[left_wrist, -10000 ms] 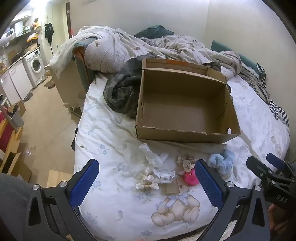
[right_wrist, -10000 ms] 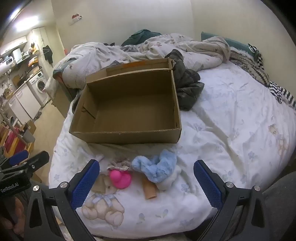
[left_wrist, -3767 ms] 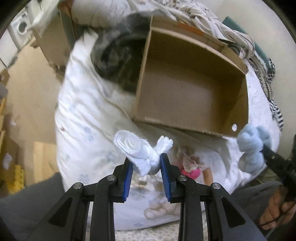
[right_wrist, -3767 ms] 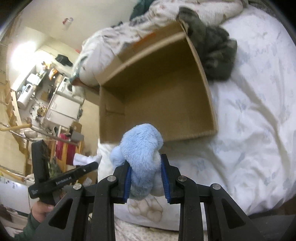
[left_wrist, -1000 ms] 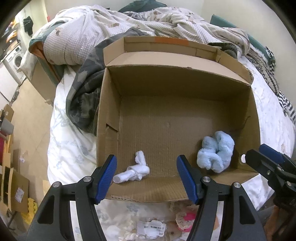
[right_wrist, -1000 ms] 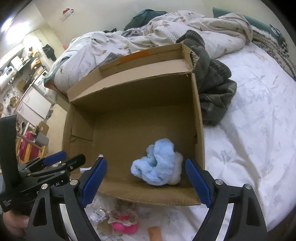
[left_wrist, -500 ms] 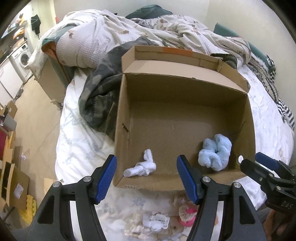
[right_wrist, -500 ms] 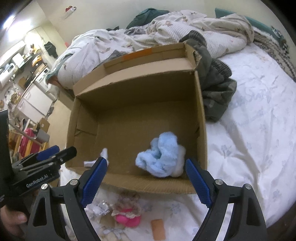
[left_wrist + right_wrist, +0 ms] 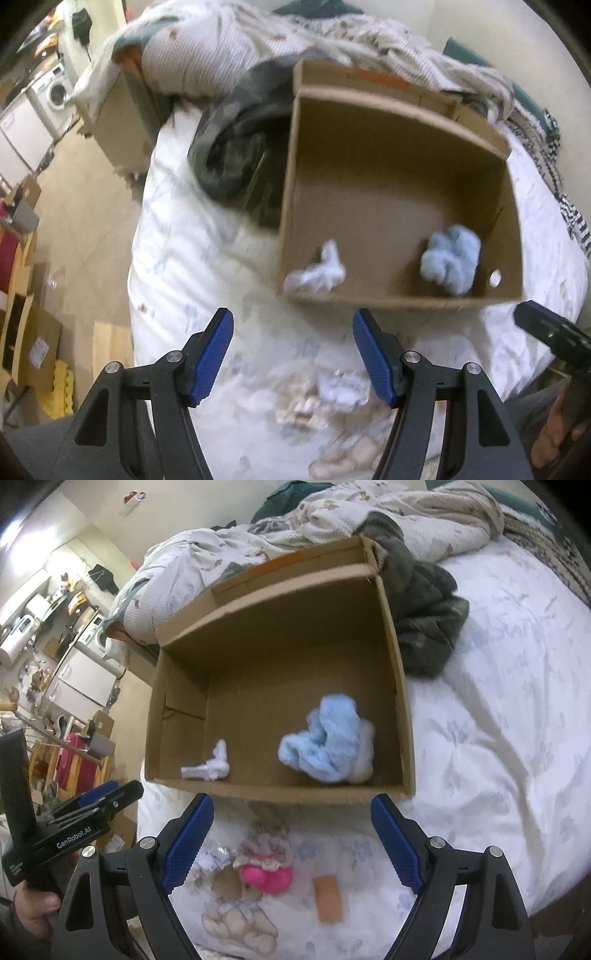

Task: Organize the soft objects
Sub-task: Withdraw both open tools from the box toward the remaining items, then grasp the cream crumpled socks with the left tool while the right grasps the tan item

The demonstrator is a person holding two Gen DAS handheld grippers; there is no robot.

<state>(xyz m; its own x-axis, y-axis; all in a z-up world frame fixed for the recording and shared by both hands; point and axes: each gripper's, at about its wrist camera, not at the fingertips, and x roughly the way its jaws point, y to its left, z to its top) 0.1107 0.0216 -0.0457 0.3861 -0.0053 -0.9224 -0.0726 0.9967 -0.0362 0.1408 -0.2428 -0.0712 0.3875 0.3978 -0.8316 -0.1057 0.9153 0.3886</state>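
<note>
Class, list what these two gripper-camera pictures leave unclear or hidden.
- Left wrist view: small pale items on the bed are smeared by motion blur.
- Left wrist view: right gripper is cut off by the frame edge.
- Right wrist view: cardboard box near wall hides the bedsheet behind it.

This is a lived-in home, a one-room flat. Ahead of the claw lies a bed [image 9: 509,686] with a rumpled duvet [image 9: 332,520]; far off to its left stand a washing machine [image 9: 55,90] and cluttered kitchen shelves [image 9: 48,605].
</note>
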